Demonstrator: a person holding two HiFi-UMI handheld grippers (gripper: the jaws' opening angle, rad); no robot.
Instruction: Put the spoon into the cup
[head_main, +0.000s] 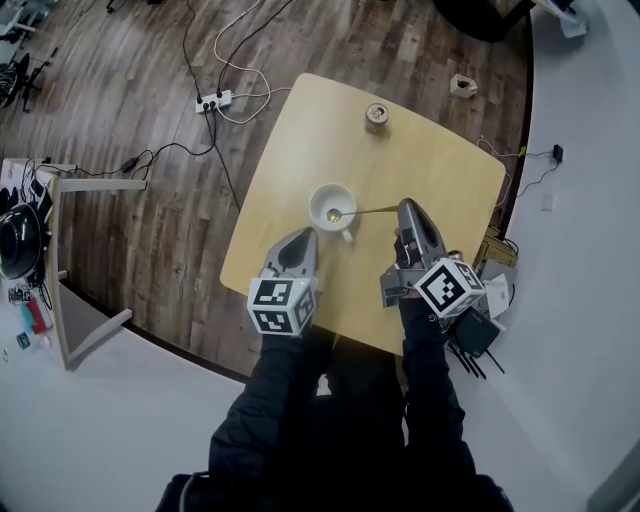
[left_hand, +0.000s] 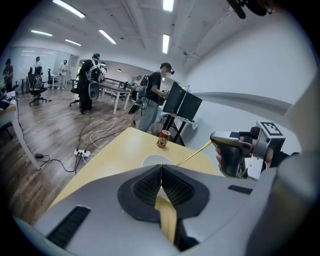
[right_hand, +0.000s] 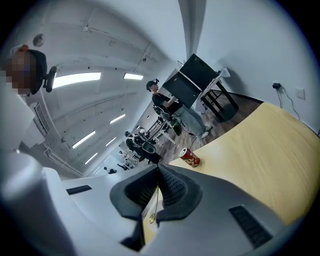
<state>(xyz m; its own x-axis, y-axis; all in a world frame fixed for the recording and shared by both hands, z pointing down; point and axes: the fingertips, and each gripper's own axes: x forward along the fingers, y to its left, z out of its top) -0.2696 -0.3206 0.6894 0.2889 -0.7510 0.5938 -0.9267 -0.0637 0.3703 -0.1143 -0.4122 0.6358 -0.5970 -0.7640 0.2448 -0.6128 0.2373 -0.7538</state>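
The right gripper's (right_hand: 158, 171) jaws are shut tight on the thin gold spoon (right_hand: 154, 201), whose handle runs back between the pads. In the head view the spoon (head_main: 370, 210) reaches from those jaws to the white cup (head_main: 322, 196), its bowl within the cup's mouth; whether it touches the bottom cannot be told. The left gripper (left_hand: 161, 171) is closed with nothing between its pads, just beside the cup on the person's side. From there only a sliver of the cup's rim (left_hand: 156, 160) shows above the jaws. Beyond the cup a can (head_main: 377, 117) stands on the table (head_main: 440, 160).
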